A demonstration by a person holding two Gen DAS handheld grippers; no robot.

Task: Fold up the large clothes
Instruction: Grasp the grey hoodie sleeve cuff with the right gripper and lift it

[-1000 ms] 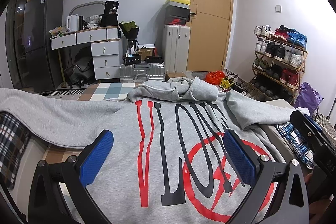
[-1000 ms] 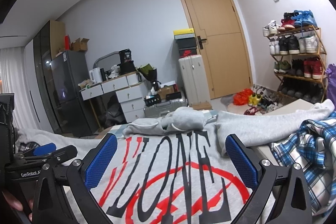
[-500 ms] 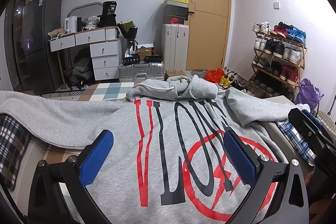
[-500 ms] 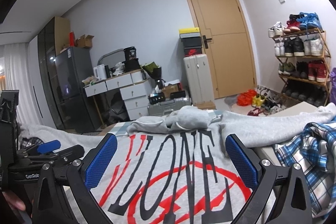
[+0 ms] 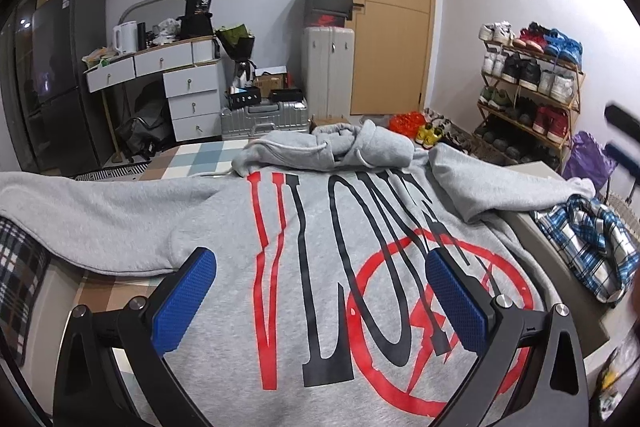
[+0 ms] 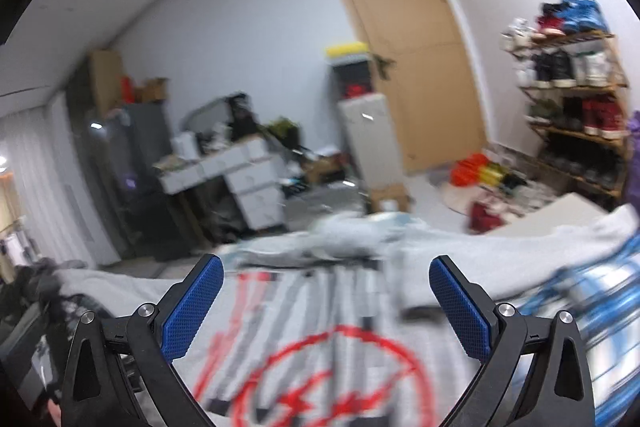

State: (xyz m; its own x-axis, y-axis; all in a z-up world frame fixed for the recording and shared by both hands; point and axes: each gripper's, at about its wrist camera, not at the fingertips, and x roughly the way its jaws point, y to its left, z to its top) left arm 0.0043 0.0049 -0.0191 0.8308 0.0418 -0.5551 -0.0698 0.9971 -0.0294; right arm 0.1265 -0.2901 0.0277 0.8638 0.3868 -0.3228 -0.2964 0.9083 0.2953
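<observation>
A large grey hoodie [image 5: 224, 227] with red and black lettering lies spread flat on the bed, hood bunched at the far end, sleeves stretched out to both sides. My left gripper [image 5: 320, 291] hovers open and empty over its lower body. My right gripper [image 6: 326, 303] is also open and empty above the hoodie [image 6: 120, 287]; its view is blurred by motion. The right gripper shows blurred at the right edge of the left wrist view [image 5: 622, 135].
A blue plaid shirt [image 5: 592, 247] lies on the bed's right side and a dark plaid cloth [image 5: 16, 279] at the left. Beyond the bed stand a desk with drawers [image 5: 188, 83], suitcases [image 5: 328, 71], a door and a shoe rack [image 5: 532, 79].
The right gripper has swung fast, up and away from the left gripper, and its view is now blurred. The left gripper has barely moved. The hoodie lies as before.
</observation>
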